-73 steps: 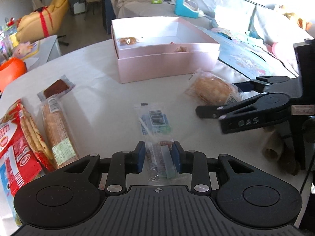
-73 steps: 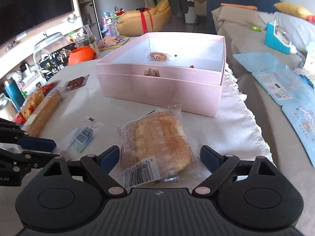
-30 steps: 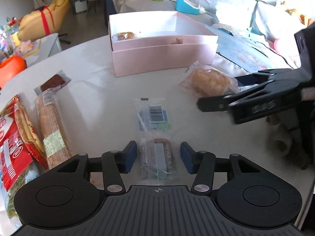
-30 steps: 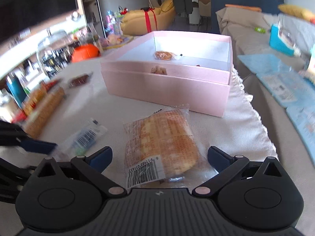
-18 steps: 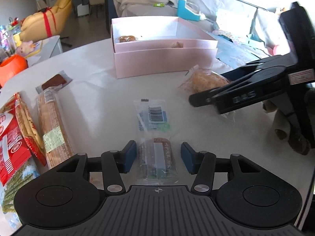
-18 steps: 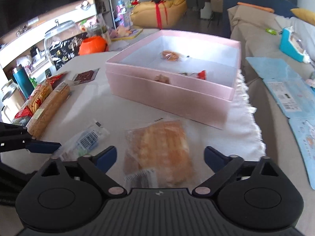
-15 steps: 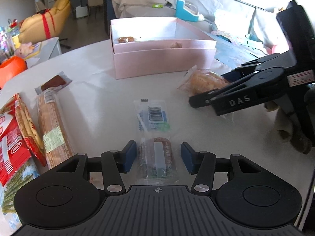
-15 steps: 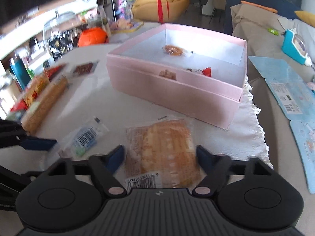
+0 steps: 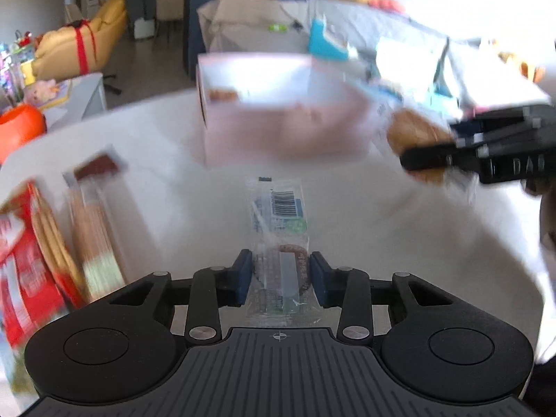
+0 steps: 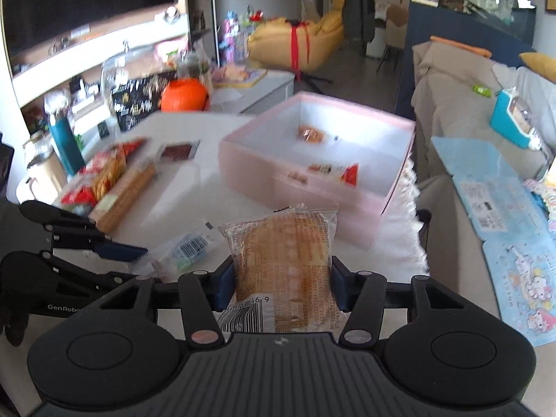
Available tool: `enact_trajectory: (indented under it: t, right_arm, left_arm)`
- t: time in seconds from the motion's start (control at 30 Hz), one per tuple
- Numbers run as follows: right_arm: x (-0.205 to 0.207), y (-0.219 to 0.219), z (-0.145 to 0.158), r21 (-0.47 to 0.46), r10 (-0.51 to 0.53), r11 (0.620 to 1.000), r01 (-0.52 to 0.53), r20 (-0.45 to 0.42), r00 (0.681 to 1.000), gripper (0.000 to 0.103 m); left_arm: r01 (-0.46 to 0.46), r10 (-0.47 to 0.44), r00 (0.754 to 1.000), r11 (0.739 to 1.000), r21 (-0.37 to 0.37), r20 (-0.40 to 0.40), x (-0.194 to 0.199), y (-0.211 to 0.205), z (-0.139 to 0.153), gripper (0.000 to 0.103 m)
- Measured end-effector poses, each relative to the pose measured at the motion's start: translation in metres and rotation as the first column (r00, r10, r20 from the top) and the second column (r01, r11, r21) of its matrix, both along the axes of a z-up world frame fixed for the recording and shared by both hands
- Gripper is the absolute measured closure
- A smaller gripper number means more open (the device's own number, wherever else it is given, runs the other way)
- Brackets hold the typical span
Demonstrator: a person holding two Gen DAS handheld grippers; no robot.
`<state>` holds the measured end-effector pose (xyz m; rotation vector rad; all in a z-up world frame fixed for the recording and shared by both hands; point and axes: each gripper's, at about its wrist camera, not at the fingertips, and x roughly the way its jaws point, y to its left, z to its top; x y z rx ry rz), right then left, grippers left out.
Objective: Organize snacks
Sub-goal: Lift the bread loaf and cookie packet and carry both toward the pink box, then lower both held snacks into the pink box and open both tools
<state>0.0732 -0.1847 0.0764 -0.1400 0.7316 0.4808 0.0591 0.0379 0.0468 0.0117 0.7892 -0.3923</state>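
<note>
Left wrist cam is blurry; left gripper (image 9: 280, 278) fingers closing on the clear cookie packet (image 9: 280, 239) above the desk (image 9: 365, 215). Only the right cam shows inside the pink box (image 10: 312, 187), where a few snacks sit. Right gripper (image 10: 281, 286) fingers closing, squeezing the bread packet (image 10: 283, 260), golden with a barcode.

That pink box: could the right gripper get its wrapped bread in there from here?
Probably yes. The right gripper is closing on the wrapped bread, and the pink box stands open-topped just ahead, with nothing between them.
</note>
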Motion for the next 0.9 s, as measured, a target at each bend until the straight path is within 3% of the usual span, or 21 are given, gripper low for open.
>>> enact_trajectory:
  t: [0.17, 0.23, 0.3, 0.33, 0.4, 0.5, 0.7, 0.9]
  right_arm:
    - [0.024, -0.005, 0.036, 0.031, -0.031, 0.999, 0.029, 0.071, 0.997, 0.049]
    - [0.047, -0.004, 0.053, 0.043, -0.063, 0.997, 0.059, 0.103, 0.993, 0.049]
    - [0.074, 0.0, 0.066, 0.065, -0.108, 0.993, 0.1, 0.135, 0.985, 0.031]
    - [0.09, 0.004, 0.069, 0.067, -0.125, 0.991, 0.117, 0.127, 0.984, 0.014]
    - [0.114, 0.013, 0.065, 0.043, -0.122, 0.992, 0.119, 0.091, 0.988, 0.013]
    - [0.117, 0.014, 0.052, 0.014, -0.136, 0.991, 0.135, 0.075, 0.988, 0.014]
    - [0.076, 0.004, 0.017, 0.053, -0.067, 0.996, 0.066, 0.023, 0.997, 0.014]
    - [0.051, 0.021, -0.007, 0.044, -0.018, 0.999, 0.017, 0.014, 1.0, 0.014]
  left_arm:
    - [-0.029, 0.048, 0.988, 0.991, -0.132, 0.149, 0.053, 0.015, 0.071, 0.062]
    - [-0.025, 0.057, 0.989, 0.974, -0.225, 0.133, 0.095, 0.018, 0.087, 0.058]
    - [-0.016, 0.035, 0.997, 0.962, -0.274, 0.064, 0.144, 0.019, 0.087, 0.06]
    - [-0.017, 0.032, 0.998, 0.967, -0.255, 0.056, 0.158, 0.018, 0.085, 0.06]
    - [-0.038, 0.051, 0.996, 0.983, -0.181, 0.071, 0.174, 0.021, 0.08, 0.06]
    - [-0.099, 0.112, 0.989, 0.985, -0.144, 0.091, 0.176, 0.046, 0.065, 0.06]
    - [-0.302, 0.302, 0.953, 0.952, -0.044, -0.016, 0.18, 0.107, 0.008, 0.06]
    - [-0.337, 0.331, 0.937, 0.941, -0.036, -0.111, 0.172, 0.136, -0.017, 0.06]
